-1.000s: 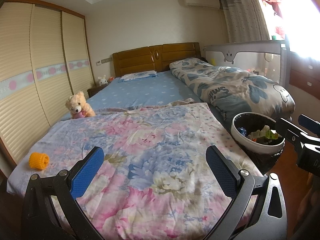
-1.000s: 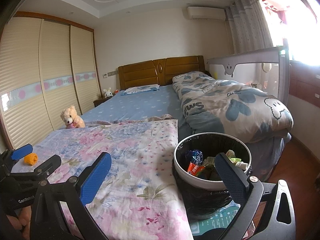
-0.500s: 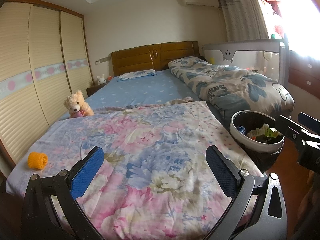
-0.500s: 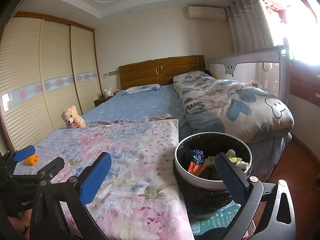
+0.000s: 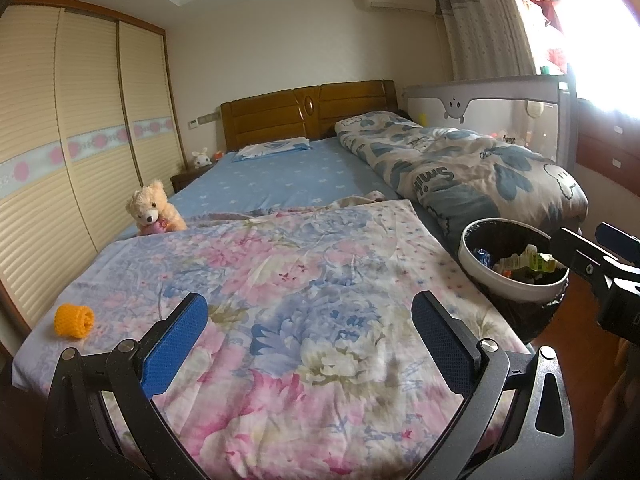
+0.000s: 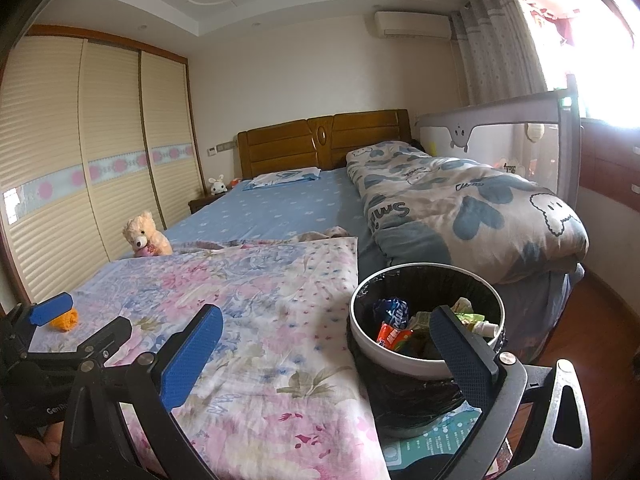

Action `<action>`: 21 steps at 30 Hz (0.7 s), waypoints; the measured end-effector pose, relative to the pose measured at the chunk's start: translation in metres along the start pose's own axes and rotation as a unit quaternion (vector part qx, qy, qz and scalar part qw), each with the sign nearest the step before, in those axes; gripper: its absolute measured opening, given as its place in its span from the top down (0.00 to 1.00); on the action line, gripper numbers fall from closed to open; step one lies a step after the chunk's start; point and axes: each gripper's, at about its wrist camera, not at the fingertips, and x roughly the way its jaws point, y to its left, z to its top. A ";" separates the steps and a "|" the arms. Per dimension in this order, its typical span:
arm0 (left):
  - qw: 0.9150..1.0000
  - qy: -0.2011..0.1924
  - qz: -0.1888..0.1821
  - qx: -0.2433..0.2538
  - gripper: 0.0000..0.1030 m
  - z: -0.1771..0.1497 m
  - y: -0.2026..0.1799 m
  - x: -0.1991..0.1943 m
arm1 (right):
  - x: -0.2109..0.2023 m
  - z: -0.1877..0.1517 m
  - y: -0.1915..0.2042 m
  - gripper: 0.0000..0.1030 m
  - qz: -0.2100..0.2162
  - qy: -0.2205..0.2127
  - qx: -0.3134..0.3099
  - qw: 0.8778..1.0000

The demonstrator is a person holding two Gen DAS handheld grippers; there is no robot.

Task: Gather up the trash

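Jaws: left gripper [image 5: 308, 324] spread wide, nothing between the blue pads; right gripper [image 6: 328, 336] likewise spread wide and empty.
Left gripper position: hovers over the near edge of the floral quilt [image 5: 304, 280], pointed up the bed.
Right gripper position: at the right side of the bed, its right finger over the near rim of the trash bin [image 6: 426, 316]; seen from the left wrist view it pokes in at the right edge.
Trash target: orange netted piece [image 5: 74, 321], likely a foam fruit sleeve, lying on the quilt at the near left corner, well apart from the bin. From the right wrist view it is partly hidden behind the left gripper's finger.
Bin: white rim, black liner, standing at the right of the bed just beside the quilt edge; wrappers and a carton already inside.
Not trash: teddy bear [image 5: 154, 210] at the far left edge of the quilt.
Step in hand, judged: left gripper fetches the orange piece.
How to do it well: swing left, come down with the pads straddling the piece, close lightly since it looks soft, and pinch above the quilt so no cloth is caught.
Risk: a low grip drags the quilt; the carry across the whole bed could shake a loose hold.
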 end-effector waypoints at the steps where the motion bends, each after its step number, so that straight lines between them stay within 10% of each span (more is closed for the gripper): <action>1: 1.000 0.000 0.000 0.000 0.00 0.000 0.000 0.001 | 0.000 0.000 0.000 0.00 0.000 0.000 0.000 1.000; 21: 1.000 0.012 -0.008 0.000 0.00 -0.007 -0.001 0.010 | 0.003 -0.002 0.001 0.00 0.002 0.006 0.001 1.000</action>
